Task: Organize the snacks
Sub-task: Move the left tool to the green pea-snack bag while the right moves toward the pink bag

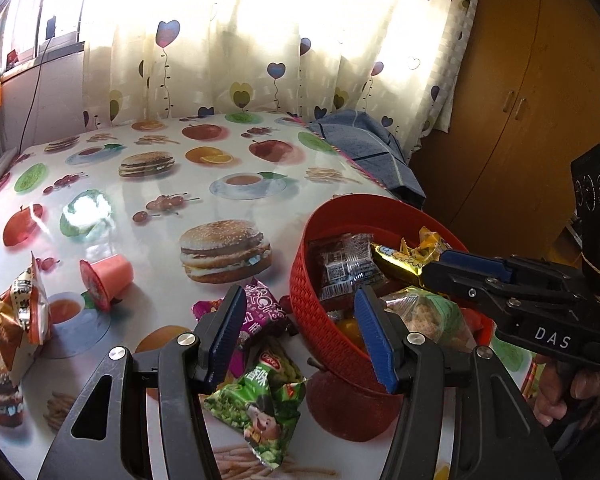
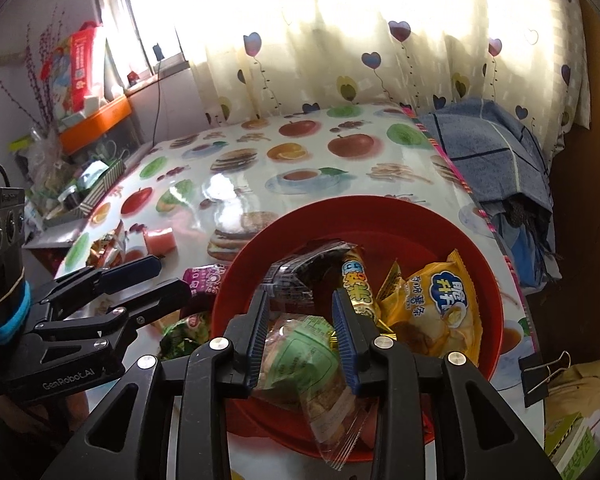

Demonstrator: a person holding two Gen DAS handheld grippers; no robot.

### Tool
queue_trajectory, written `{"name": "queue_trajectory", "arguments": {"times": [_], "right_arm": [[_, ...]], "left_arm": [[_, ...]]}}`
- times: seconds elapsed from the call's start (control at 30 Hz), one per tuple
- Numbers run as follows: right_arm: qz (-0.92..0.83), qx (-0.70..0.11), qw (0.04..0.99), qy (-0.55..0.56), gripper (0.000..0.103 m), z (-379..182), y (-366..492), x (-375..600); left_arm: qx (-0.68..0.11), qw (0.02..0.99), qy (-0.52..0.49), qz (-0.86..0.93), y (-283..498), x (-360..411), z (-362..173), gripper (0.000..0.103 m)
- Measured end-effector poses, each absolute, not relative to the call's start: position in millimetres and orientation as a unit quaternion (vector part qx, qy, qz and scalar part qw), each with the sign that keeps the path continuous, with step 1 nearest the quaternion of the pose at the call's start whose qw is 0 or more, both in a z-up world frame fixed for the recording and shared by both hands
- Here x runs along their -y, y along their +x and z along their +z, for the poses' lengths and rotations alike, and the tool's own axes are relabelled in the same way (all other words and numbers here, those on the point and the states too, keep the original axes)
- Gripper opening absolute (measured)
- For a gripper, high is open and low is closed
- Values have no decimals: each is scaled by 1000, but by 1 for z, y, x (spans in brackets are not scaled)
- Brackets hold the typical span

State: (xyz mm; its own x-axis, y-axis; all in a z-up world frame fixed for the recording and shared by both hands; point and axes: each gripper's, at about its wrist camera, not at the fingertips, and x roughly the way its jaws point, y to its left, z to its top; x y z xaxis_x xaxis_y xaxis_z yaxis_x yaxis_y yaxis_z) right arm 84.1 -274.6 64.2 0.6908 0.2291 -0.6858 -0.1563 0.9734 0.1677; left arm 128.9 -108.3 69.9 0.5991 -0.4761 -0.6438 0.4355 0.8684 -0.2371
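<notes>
Sunlit curtains with heart balloons hang behind the surface (image 1: 112, 184), which wears a glossy cloth printed with burgers, apples and cups. At its near right side stands the red basket (image 1: 320, 312), already holding several snacks: a dark clear-wrapped packet (image 1: 346, 266), a gold-wrapped bar (image 1: 396, 262) and, in the right wrist view, a yellow chip bag (image 2: 448, 300).

Outside the basket 4 snacks lie loose: a green pea-snack bag (image 1: 260, 404) and a purple packet (image 1: 260, 304) just beside the basket wall, and further left a pink jelly cup (image 1: 108, 280) on its side and an orange-and-white bag (image 1: 20, 312).

The left tongs (image 1: 300, 336) are partly open above the green and purple bags and hold nothing. The right tongs (image 2: 302, 336) are over the basket, narrowly open, with a green-labelled cracker pack (image 2: 300, 364) between the pads; whether the pads press on it I cannot tell.

All these snacks look light. The bags are soft, air-filled and slippery, and their contents may crush, so I would pinch the flat crimped seam at an end and not the puffy middle. The jelly cup is stiffer and can roll; I judge it is best gripped across its body, away from the foil lid.
</notes>
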Motion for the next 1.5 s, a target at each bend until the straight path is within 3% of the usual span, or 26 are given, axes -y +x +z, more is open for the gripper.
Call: {"name": "queue_trajectory", "arguments": {"times": [0.3,1.03,1.5], "right_arm": [[121,-369,921,41,35,68,76,262],[138,-378,915,35,36,64,77,250],[141,-382,913,34,36,58,76,243]], "left_arm": [[-362,901,-37,-237,113,85,73,58],[-390,897,-45,-203,112,56,54,58],[-416,862,59,-282,114,95,25,58]]}}
